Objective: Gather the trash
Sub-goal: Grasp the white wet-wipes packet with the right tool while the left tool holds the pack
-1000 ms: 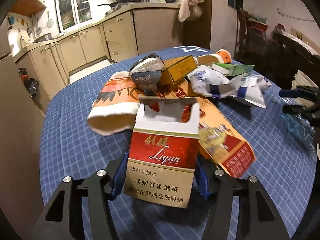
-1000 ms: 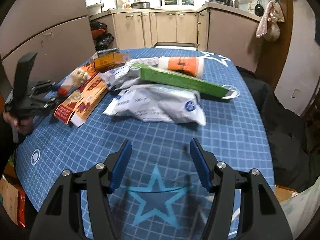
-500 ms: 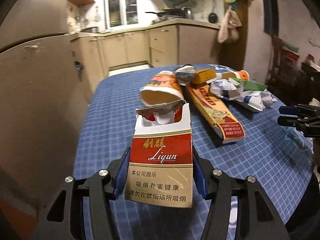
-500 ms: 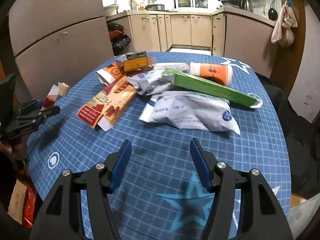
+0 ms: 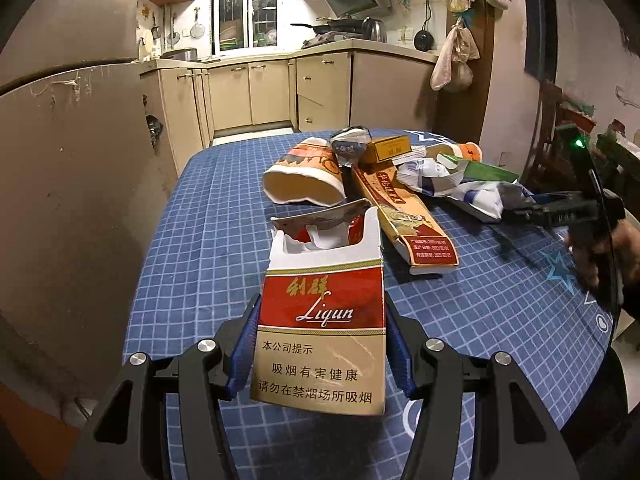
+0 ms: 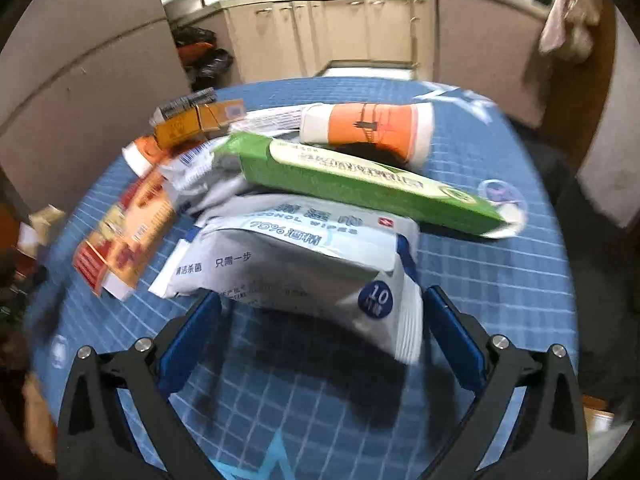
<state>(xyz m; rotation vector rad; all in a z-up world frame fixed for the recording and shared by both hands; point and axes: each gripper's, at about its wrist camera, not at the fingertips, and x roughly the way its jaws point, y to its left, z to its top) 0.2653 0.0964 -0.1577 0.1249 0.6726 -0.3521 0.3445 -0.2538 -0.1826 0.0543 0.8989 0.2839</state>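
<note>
Kitchen cabinets point(image 5: 272, 92) in beige run across the top of both views, and below them a round table with a blue grid cloth point(image 5: 208, 208) fills the middle of each frame; along the left edge of your left wrist view stands a tall brown appliance door point(image 5: 80, 160); at lower centre your left gripper point(image 5: 320, 348) pinches a red and cream cigarette pack point(image 5: 322, 320) between its blue pads, the torn-open top tilted away from you, held above the cloth; above it, in the upper middle, the trash pile lies on the table: a crushed paper cup point(image 5: 304, 178) on its side, a long orange carton point(image 5: 404, 216) just right of it, a small yellow box point(image 5: 390, 148) behind; at the far right edge your other hand point(image 5: 608, 248) reaches in with its tool.

Blurred by motion, your right wrist view shows the orange carton point(image 6: 124, 236) at the left, the yellow box point(image 6: 200, 120) at upper left, a green carton point(image 6: 360, 184) lying across the centre, an orange and white cup point(image 6: 368, 128) on its side above it; at lower centre your right gripper point(image 6: 320, 340) has its jaws opening, spread on either side of a white alcohol wipes packet point(image 6: 288, 264); the pads do not press on it.
</note>
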